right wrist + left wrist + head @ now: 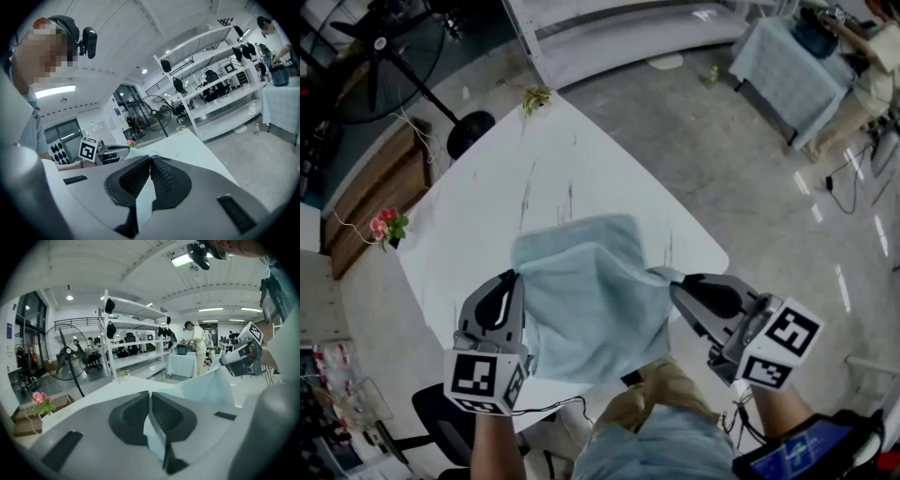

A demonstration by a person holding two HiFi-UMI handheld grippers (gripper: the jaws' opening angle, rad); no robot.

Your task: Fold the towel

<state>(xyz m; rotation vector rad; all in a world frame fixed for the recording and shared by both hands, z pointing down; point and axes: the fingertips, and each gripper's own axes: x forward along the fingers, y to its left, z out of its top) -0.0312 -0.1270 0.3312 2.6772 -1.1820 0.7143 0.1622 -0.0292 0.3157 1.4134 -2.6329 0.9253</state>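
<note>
Nearest, just this side of the towel (592, 305): the operator's knees (652, 394).

Left hand-held gripper (513, 279) has its jaws clamped on the towel's near-left corner. In the left gripper view the light blue cloth is pinched between the pads.

Right hand-held gripper (672, 283) is the same on the near-right corner, jaws tight together with a strip of cloth pinched between them.

Towel: the near edge is lifted and the cloth sags between the two grips. The far part looks to rest flat on the white worktop (478, 216).

Beyond the towel is bare worktop with a few dark scuff lines, and a small plant (536, 97) at the far corner.

Left of the towel, off the worktop edge: pink flowers (387, 225).

Further out on the left is a pedestal fan (384, 47).

Far right of the towel is a cloth-covered table (783, 75) with a person (872, 84) standing at it.
</note>
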